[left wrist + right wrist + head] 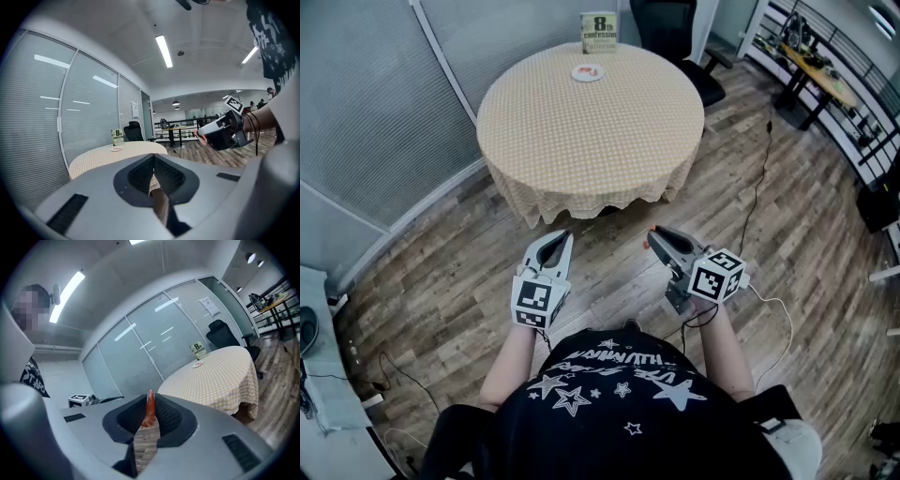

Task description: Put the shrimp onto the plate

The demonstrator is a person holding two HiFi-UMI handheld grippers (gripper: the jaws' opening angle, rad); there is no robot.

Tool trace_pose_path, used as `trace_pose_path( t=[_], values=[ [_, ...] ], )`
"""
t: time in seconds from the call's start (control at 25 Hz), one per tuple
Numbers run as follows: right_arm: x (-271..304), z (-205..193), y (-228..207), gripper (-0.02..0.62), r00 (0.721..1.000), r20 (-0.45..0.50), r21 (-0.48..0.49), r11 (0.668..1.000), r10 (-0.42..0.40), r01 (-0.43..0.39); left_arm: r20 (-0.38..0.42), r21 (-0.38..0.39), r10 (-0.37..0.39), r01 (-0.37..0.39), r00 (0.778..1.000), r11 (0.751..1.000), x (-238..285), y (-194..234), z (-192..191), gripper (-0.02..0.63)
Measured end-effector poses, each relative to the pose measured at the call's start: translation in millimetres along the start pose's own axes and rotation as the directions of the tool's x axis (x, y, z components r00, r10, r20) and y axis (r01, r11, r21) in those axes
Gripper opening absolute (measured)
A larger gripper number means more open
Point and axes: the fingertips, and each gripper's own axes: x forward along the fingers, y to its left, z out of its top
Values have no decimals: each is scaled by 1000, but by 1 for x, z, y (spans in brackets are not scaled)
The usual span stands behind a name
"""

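Right hand-held gripper (150,401) pinching shrimp (150,412), left hand-held gripper (559,240) closed empty, plate (588,72) on table (591,131) ahead

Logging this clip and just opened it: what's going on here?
A person stands back from the round table, not yet at it. The right gripper is shut on a shrimp; the left gripper is shut and empty. The plate sits on the table's far side, beside a sign card, still without the shrimp.

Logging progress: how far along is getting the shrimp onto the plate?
Done: the shrimp is picked up, between the jaws of the right gripper. In hand: it is held short of the table. Left: reach the plate at the far edge and release.
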Motion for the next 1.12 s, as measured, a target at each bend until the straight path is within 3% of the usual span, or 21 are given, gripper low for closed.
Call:
trace_pose_path(
  t=[0.2, 0.52, 0.88, 1.12],
  values=[
    [1, 5, -3, 64, 999, -27, -63, 998, -20, 19, -25, -55, 3, -5, 1000, 998, 3, 1, 0, 6],
    [1, -1, -8, 64, 998, -55, -77, 996, -39, 34, -66, -66, 4, -8, 998, 998, 8, -5, -10, 6],
    [-12, 0, -13, 64, 1000, -4, -8, 1000, 8, -8, -97, -62, -2, -4, 995, 998, 10, -29, -15, 6],
    [-22, 5, -25, 64, 997, 38, 62, 996, 64, -66, -122, -73, 48, -57, 991, 996, 6, -39, -19, 6]
  ],
)
